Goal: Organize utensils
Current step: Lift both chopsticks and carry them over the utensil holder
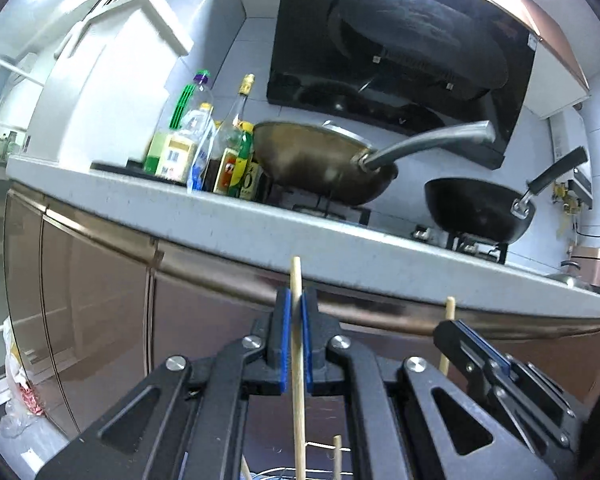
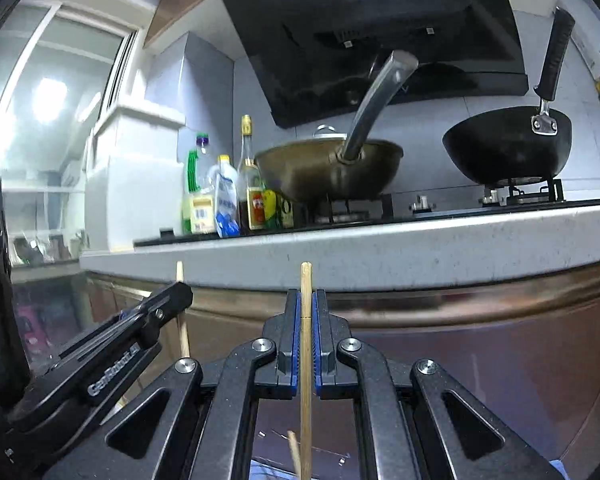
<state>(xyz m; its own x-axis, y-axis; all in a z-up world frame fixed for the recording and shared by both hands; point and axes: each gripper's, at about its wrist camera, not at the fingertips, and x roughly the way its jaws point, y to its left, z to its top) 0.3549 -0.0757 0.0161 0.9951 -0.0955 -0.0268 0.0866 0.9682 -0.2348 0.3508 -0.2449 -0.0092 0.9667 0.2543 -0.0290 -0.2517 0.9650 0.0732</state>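
My left gripper (image 1: 296, 300) is shut on a pale wooden chopstick (image 1: 298, 392) that stands upright between its blue pads. My right gripper (image 2: 307, 300) is shut on a second wooden chopstick (image 2: 306, 400), also upright. Each gripper shows in the other's view: the right one (image 1: 456, 330) at the lower right with its chopstick (image 1: 449, 312), the left one (image 2: 176, 294) at the lower left with its chopstick (image 2: 183, 332). More chopstick tips (image 1: 337, 456) poke up at the bottom edge, with a wire rim barely visible beneath them.
A grey stone counter edge (image 2: 380, 256) runs across in front, above brown glossy cabinet doors (image 1: 100, 300). On it stand a brass wok (image 2: 328, 172), a black wok (image 2: 508, 148) and several sauce bottles (image 2: 228, 200). A black range hood (image 2: 372, 32) hangs above.
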